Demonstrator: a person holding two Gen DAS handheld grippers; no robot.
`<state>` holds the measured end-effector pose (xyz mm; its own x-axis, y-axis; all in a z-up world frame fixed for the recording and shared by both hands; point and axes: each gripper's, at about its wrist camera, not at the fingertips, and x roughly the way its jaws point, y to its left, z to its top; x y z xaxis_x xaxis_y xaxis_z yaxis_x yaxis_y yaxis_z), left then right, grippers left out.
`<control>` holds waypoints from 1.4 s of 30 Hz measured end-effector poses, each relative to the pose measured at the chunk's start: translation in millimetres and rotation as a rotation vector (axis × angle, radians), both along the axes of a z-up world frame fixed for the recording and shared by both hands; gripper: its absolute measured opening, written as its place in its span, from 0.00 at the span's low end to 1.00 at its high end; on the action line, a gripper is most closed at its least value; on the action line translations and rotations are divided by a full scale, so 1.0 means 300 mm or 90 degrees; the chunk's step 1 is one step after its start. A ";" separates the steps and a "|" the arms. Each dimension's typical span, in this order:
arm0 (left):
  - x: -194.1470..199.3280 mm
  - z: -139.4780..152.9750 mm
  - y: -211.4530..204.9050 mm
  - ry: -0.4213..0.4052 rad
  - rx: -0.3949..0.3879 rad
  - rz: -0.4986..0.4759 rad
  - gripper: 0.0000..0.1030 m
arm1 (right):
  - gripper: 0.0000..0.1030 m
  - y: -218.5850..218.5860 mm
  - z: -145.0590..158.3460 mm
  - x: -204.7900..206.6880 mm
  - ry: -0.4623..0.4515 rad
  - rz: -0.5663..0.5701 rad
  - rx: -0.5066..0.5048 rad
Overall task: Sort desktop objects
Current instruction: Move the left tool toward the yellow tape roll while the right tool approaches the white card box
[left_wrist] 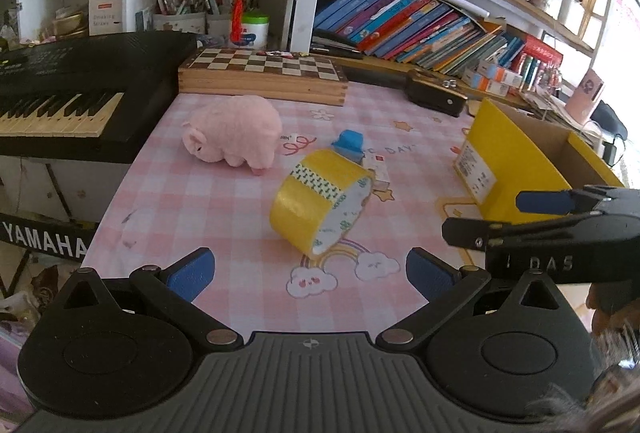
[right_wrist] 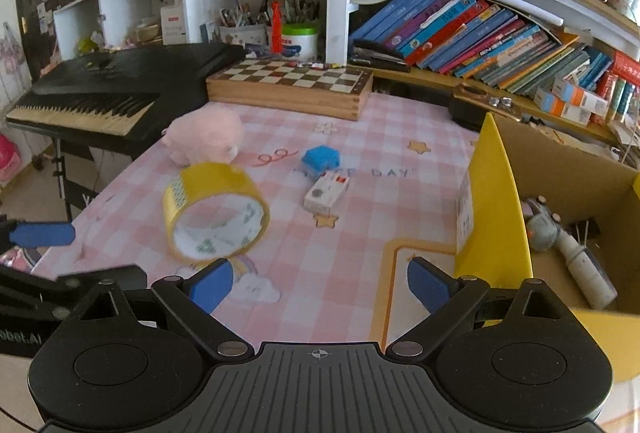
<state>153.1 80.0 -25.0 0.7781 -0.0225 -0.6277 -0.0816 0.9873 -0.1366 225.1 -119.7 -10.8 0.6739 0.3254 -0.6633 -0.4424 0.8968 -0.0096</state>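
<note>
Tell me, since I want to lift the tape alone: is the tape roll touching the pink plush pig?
Apart. The left wrist view shows a strip of checked cloth between the tape roll and the plush pig.

Glossy yellow tape roll [left_wrist: 320, 203], fuzzy pink plush pig [left_wrist: 234, 133], cloth-covered table [left_wrist: 208, 209].

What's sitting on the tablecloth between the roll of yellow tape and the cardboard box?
In the right wrist view, a small white carton and a blue object lie between the yellow tape roll and the cardboard box; the rest is bare tablecloth.
</note>
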 end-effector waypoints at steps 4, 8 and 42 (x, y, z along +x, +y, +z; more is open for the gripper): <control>0.053 -0.015 -0.008 0.001 0.011 -0.002 0.92 | 0.93 -0.001 -0.005 0.058 0.009 0.005 0.011; 0.111 -0.042 -0.010 0.001 0.030 -0.020 0.80 | 0.93 0.001 -0.011 0.108 0.019 0.011 0.016; 0.223 -0.066 0.089 0.030 -0.036 -0.050 0.38 | 0.78 0.158 -0.146 0.415 0.065 -0.017 0.020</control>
<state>220.1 106.7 -44.9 0.7426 -0.1184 -0.6591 -0.0124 0.9816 -0.1903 349.7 -72.4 -54.6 0.6126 0.3297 -0.7184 -0.4153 0.9076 0.0624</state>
